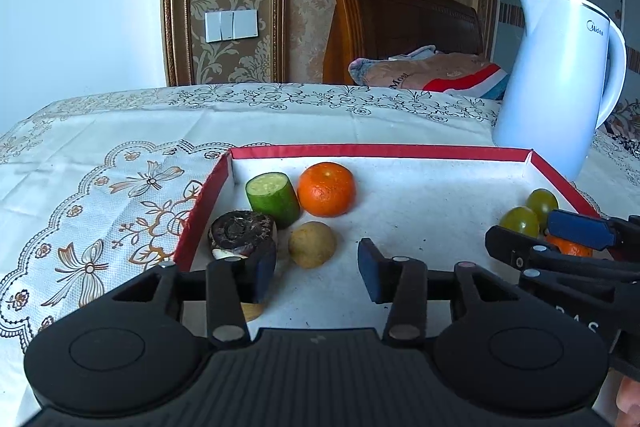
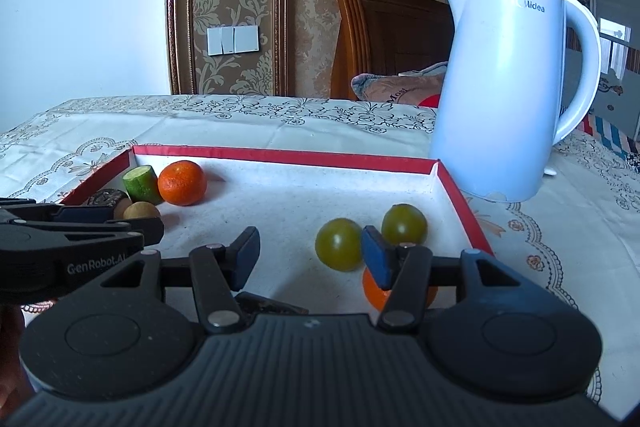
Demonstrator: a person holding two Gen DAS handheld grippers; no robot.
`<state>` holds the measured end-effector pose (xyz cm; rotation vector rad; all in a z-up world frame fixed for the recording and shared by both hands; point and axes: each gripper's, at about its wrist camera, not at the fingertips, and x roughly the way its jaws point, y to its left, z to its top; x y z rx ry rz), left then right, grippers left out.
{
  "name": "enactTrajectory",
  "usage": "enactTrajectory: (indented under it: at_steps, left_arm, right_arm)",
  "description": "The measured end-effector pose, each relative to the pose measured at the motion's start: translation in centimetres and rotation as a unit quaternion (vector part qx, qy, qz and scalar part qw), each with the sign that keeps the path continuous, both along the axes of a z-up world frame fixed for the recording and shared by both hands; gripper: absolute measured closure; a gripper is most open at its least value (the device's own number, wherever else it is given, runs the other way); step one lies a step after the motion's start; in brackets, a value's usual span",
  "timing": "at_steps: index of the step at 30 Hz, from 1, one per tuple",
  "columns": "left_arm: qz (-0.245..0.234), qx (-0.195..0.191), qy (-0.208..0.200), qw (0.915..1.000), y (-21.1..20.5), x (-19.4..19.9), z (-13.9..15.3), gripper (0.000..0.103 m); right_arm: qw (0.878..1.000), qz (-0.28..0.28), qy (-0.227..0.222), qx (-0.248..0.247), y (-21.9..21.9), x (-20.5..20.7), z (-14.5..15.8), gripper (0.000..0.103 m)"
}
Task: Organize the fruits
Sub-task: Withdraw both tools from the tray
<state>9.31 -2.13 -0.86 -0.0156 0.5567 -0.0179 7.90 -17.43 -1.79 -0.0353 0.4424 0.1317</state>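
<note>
A shallow red-rimmed box (image 1: 384, 151) holds the fruit. At its left end lie a cucumber piece (image 1: 274, 199), a mandarin (image 1: 326, 189), a dark round piece (image 1: 242, 233) and a small tan fruit (image 1: 312, 244). My left gripper (image 1: 317, 273) stands open just short of the tan fruit, touching nothing. At the right end are two green round fruits (image 2: 339, 244) (image 2: 404, 225) and a second mandarin (image 2: 374, 295), partly hidden under a finger. My right gripper (image 2: 311, 259) is open; the nearer green fruit sits beside its right pad, not squeezed.
A white kettle (image 2: 508, 87) stands on the patterned tablecloth (image 1: 100, 187) just beyond the box's far right corner. A wooden headboard (image 1: 400, 15) and a pillow lie behind the table. Each gripper shows at the edge of the other's view.
</note>
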Motion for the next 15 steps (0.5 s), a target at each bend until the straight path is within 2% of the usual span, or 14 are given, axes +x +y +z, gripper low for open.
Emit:
enactTrajectory:
  at_steps: [5,7,9,15]
  left_arm:
    - [-0.002,0.004,-0.002,1.0,-0.1,-0.7,0.1,0.055]
    - [-0.005,0.001,-0.007,1.0,0.0,-1.2,0.2,0.04]
    - [0.001,-0.001,-0.012,0.9999,0.1,-1.7,0.4,0.038]
    - [-0.001,0.0,-0.01,1.0,0.3,-2.4,0.4,0.038]
  right_arm:
    - [1.0,-0.004,-0.014,0.002,-0.1,-0.8,0.2,0.045]
    - [1.0,-0.007,-0.026,-0.005,0.0,-1.4,0.3,0.035]
    - [0.999,-0.014,-0.034,-0.011,0.1,-1.9,0.5,0.024]
    - [0.999,-0.011,-0.034,-0.005,-0.2,-2.7,0.5,0.024]
